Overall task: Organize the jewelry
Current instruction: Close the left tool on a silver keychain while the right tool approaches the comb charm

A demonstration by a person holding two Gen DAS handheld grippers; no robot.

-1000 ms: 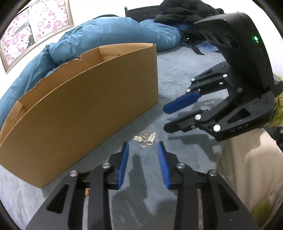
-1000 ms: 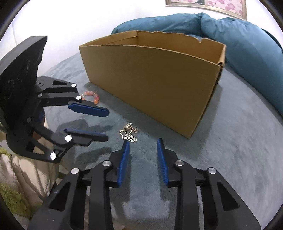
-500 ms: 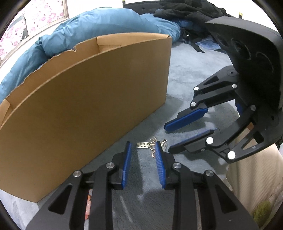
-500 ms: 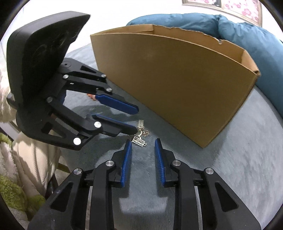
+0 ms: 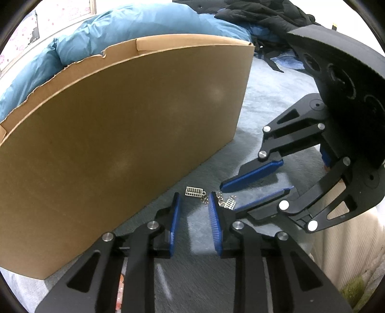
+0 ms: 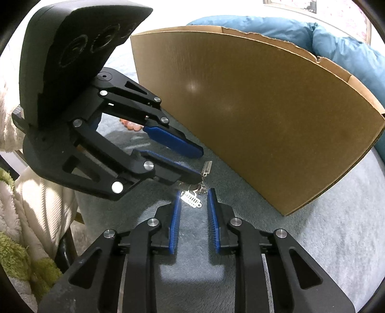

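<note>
Bed (image 5: 269,96), covered in a grey plush blanket, carrying every item shown. A blue duvet (image 5: 134,26) lies bunched along its far side, with dark clothing (image 5: 259,14) heaped beyond it.

Cardboard box (image 5: 125,134), open-topped with a torn upper rim, standing upright on the bed. Its long brown wall faces both cameras and fills much of each view.

Cream ribbed fabric (image 6: 41,209) and a green fleecy patch (image 6: 21,262) at the near edge of the bed, beside the grippers.

Left gripper (image 5: 193,201), black with blue pads, angled down at the blanket just in front of the box wall. Its jaws are closing, with a gap remaining and only the chain end of the jewellery between the tips; nothing is gripped.

Right gripper (image 6: 193,192), of the same build, coming in from the opposite side so that the two sets of tips nearly meet. Its jaws are closing, and one silver charm lies on the blanket between the tips, with the pads clear of it.

Silver jewellery (image 5: 195,192): small ladder-like charms joined by fine chain and rings, lying on the blanket near the foot of the box wall, at the tips of both grippers.

Orange-pink beaded piece (image 6: 131,125), partly hidden behind the left gripper in the right wrist view, on the blanket beside the box.
</note>
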